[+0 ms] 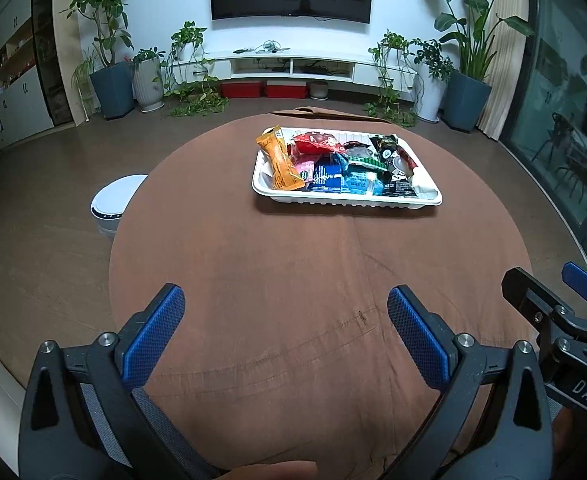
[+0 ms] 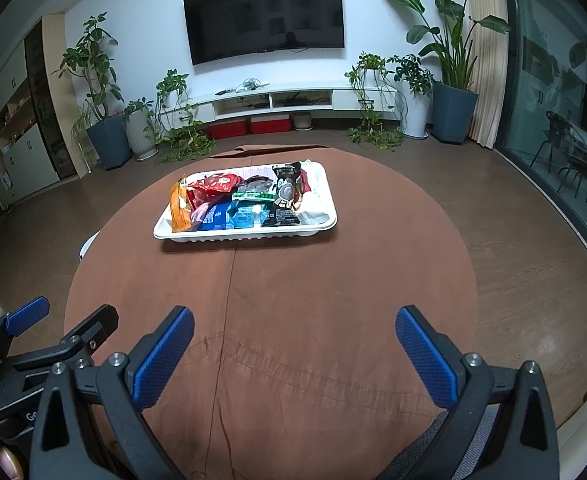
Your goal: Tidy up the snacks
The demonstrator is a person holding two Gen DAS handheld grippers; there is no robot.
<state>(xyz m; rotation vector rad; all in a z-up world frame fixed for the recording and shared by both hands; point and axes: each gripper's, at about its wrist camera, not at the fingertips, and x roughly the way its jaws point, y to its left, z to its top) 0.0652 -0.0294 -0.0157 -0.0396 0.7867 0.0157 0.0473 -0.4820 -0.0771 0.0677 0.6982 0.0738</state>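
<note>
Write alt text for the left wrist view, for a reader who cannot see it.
A white tray full of snack packets, an orange packet at its left end, sits on a round brown-clothed table. In the foreground the left hand-held gripper hangs open and empty over the cloth; the right hand-held gripper shows at the right edge.

Bare brown cloth covers the near half of the round bench [image 1: 293, 280], leaving open passage between both tongs and the white tray [image 1: 425, 184] at the far side. The tray's raised rim and heaped snack packets [image 1: 325, 160] block the far middle; room remains on either side of it.
</note>
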